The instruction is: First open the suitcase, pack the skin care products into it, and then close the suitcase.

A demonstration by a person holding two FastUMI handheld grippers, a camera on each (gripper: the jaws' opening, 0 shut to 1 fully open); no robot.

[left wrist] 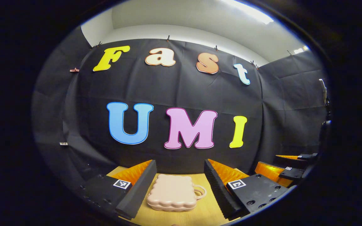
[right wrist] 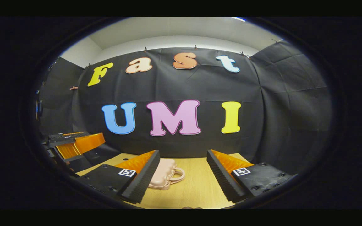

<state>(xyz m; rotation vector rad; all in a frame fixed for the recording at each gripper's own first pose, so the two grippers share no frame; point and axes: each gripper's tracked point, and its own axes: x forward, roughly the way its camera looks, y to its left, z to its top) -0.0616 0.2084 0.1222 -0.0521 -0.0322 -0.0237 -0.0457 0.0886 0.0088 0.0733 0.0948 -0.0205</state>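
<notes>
Left gripper view: left gripper (left wrist: 177, 185) held above the wooden table (left wrist: 206, 213), fingers spread wide, nothing between them. Suitcase (left wrist: 172, 192), small, pale pink with a scalloped edge, lies flat on the table, lid closed, sitting in the gap between the two fingers but below and beyond them, touching neither. Its handle (left wrist: 200, 191) sticks out on the right side. Right gripper (left wrist: 289, 171) shows at the far right edge of the view, off to the side of the suitcase, fingers apart, holding nothing. Booth wall (left wrist: 181, 94) stands behind the table. Right gripper view: right gripper (right wrist: 182, 177) also over the table (right wrist: 196, 188), fingers wide apart and empty. Suitcase (right wrist: 163, 177) lies near the left finger, partly hidden behind it, handle (right wrist: 178, 175) pointing right into the open gap; cannot tell if finger and case touch, looks apart. Left gripper (right wrist: 74, 142) sits at the left edge of this view, well to the left of the suitcase. Skin care products: none made out on the visible part of the table.
</notes>
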